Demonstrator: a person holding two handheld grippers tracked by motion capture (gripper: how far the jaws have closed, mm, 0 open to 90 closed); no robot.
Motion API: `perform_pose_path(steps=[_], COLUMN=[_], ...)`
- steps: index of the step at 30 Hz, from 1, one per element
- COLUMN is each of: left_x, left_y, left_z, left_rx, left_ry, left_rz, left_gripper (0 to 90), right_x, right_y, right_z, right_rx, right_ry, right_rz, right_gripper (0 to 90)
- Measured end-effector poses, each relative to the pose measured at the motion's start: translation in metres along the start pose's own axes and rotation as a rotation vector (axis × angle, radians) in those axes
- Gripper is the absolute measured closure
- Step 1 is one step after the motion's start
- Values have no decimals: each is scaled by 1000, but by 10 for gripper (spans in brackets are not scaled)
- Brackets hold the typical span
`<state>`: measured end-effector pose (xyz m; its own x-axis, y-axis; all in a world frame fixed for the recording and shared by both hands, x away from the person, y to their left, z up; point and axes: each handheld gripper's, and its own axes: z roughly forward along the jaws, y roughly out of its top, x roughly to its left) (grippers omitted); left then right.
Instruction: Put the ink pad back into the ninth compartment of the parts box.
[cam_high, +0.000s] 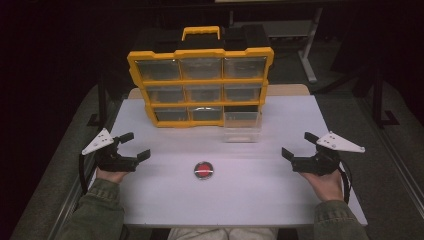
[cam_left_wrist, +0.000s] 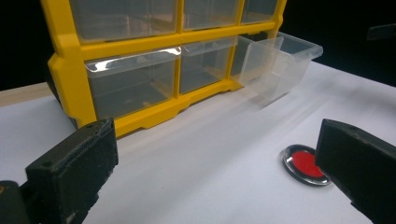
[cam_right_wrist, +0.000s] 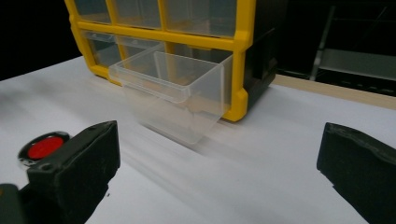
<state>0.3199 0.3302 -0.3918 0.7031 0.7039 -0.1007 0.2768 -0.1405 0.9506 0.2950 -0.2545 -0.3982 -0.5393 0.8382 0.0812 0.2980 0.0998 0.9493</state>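
A yellow organiser (cam_high: 200, 80) with clear drawers stands upright at the back of the white table (cam_high: 250, 195). Its bottom-right drawer (cam_high: 242, 127) is pulled out and looks empty; it also appears in the left gripper view (cam_left_wrist: 275, 65) and right gripper view (cam_right_wrist: 173, 93). A small round red disc with a silver rim (cam_high: 203, 170) lies in front of it on the table, also visible as the disc (cam_left_wrist: 304, 164) and the disc (cam_right_wrist: 43, 146). My left gripper (cam_high: 135, 146) is open at the table's left. My right gripper (cam_high: 298, 146) is open at the right. Both hold nothing.
The organiser (cam_left_wrist: 140, 79) has a yellow carry handle (cam_high: 200, 32) on top. A wooden strip (cam_right_wrist: 336, 91) runs along the table's far edge. Dark floor and a metal stand (cam_high: 310, 45) lie beyond. Bare tabletop spreads around the disc.
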Motion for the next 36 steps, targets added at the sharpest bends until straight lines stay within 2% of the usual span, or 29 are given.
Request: perform_pose_path(steps=[9,18,20,23,24,26,30,36], left_x=[-2,-4,-3,-3,-3,-3,-4,-9], left_y=[-1,-1,-1,1,5,10,16,24], left_z=[2,8,10,10,11,11,11,21], left_rx=[13,47,53,56,56,47,42,72], left_ry=[15,-5,-14,-13,-7,-7,-18,-43], left_rz=[-1,-26,-36,-34,-24,-30,-36,-4], left_gripper=[0,0,0,0,0,0,0,0], right_x=[-4,-4,-3,-1,0,0,-3,-2], right_y=[-1,-4,-5,-6,-5,-5,-5,-5], right_z=[-3,-4,-1,1,2,1,-1,0], right_rx=[-3,3,11,19,17,15,11,12], right_ry=[-5,-5,8,12,17,12,8,13], right_rz=[13,17,27,19,13,8,20,14], right_gripper=[0,0,0,0,0,0,0,0])
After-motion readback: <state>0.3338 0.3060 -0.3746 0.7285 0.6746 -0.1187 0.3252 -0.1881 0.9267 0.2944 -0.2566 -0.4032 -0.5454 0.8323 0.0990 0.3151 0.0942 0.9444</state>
